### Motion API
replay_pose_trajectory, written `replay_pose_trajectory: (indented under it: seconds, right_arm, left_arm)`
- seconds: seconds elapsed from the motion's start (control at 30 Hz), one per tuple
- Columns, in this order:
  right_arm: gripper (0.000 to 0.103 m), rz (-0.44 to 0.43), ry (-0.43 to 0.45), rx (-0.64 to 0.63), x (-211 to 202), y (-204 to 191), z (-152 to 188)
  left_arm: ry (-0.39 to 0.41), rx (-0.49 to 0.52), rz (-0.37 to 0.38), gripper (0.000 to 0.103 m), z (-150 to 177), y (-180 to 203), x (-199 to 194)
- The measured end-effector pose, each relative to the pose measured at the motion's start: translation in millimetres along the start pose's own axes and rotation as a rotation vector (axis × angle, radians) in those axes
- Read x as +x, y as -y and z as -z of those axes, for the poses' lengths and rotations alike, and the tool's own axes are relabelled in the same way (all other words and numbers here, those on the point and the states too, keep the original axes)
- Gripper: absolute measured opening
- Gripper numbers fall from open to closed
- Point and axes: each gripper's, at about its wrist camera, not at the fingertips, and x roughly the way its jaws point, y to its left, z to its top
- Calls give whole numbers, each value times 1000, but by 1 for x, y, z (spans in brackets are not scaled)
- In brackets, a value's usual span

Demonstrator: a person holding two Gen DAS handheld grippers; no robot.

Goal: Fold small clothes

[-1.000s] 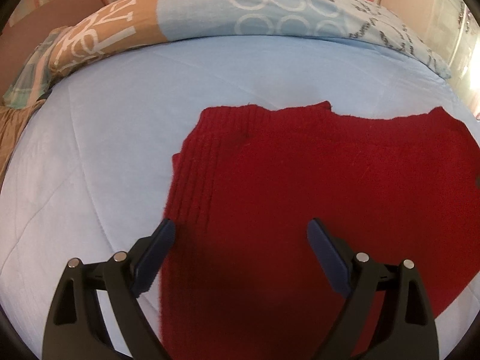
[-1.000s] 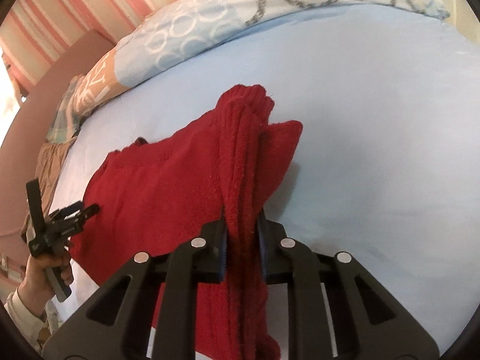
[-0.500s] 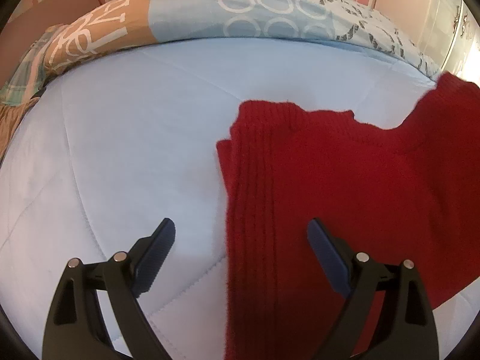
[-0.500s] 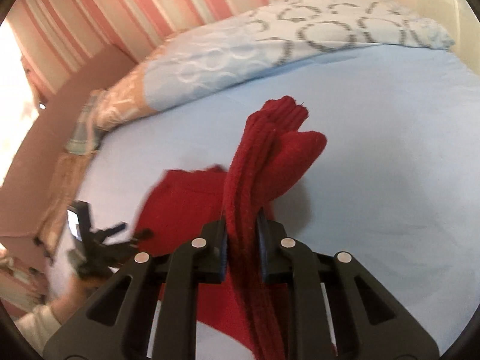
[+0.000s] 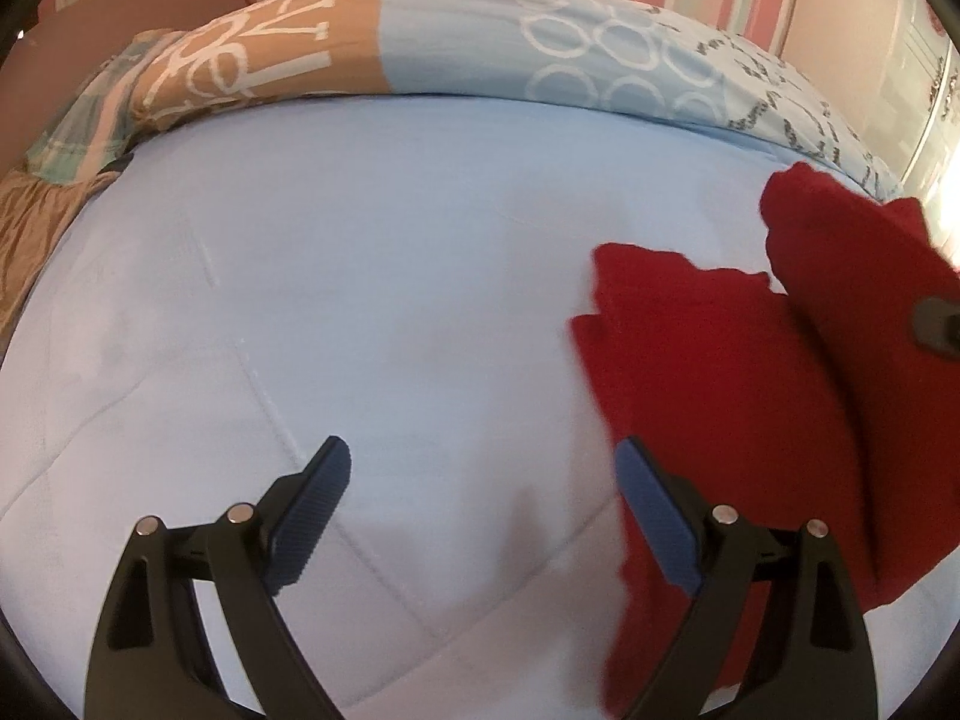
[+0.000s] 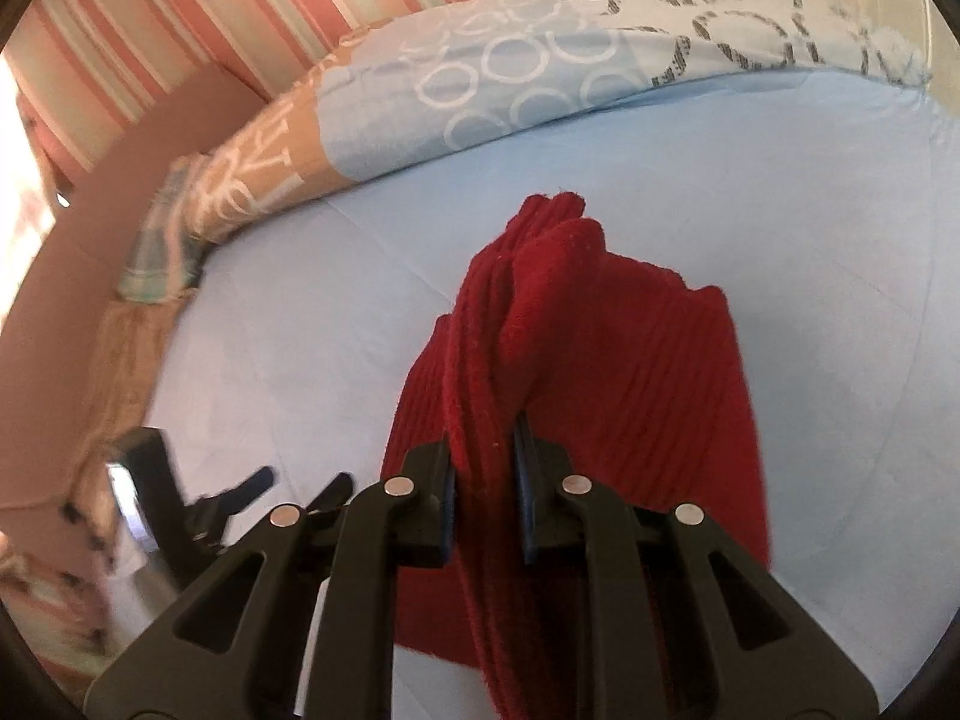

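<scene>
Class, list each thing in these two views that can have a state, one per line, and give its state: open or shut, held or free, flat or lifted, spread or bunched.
Left gripper: open, empty, over bare sheet.
Right gripper: shut on the red sweater.
Red sweater: one edge pinched and lifted, folding over the part lying on the bed.
Blue sheet: spread flat, lightly creased.
Patterned duvet: bunched along the bed's far edge.

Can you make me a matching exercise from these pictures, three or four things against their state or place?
Things:
1. left gripper
2. right gripper
3. red knitted garment
4. circle-patterned blue and tan duvet

States:
A. bunched along the bed's far edge
B. partly lifted, partly lying on the light blue bed sheet
C. open, holding nothing
D. shut on cloth

Pairs: 1-C, 2-D, 3-B, 4-A
</scene>
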Motion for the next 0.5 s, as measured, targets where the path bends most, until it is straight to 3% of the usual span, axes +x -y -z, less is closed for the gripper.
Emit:
replay_pose_trajectory:
  seconds: [0.17, 0.33, 0.4, 0.43, 0.47, 0.5]
  right_arm:
    - [16, 147, 17, -103, 40, -51, 34]
    - [18, 292, 19, -224, 78, -76, 68]
    - [36, 305, 34, -238, 76, -80, 70]
    - [50, 270, 37, -229, 71, -82, 68]
    - [71, 225, 42, -219, 64, -83, 65]
    - [81, 197, 56, -212, 55, -84, 63]
  left_arm:
    - [9, -27, -29, 90, 7, -39, -6]
    - [28, -34, -68, 90, 17, -73, -14]
    - [29, -47, -70, 90, 19, -83, -16]
    - [33, -52, -74, 90, 20, -86, -18]
    - [37, -57, -75, 90, 20, -88, -20]
    - [41, -65, -75, 90, 20, -90, -23]
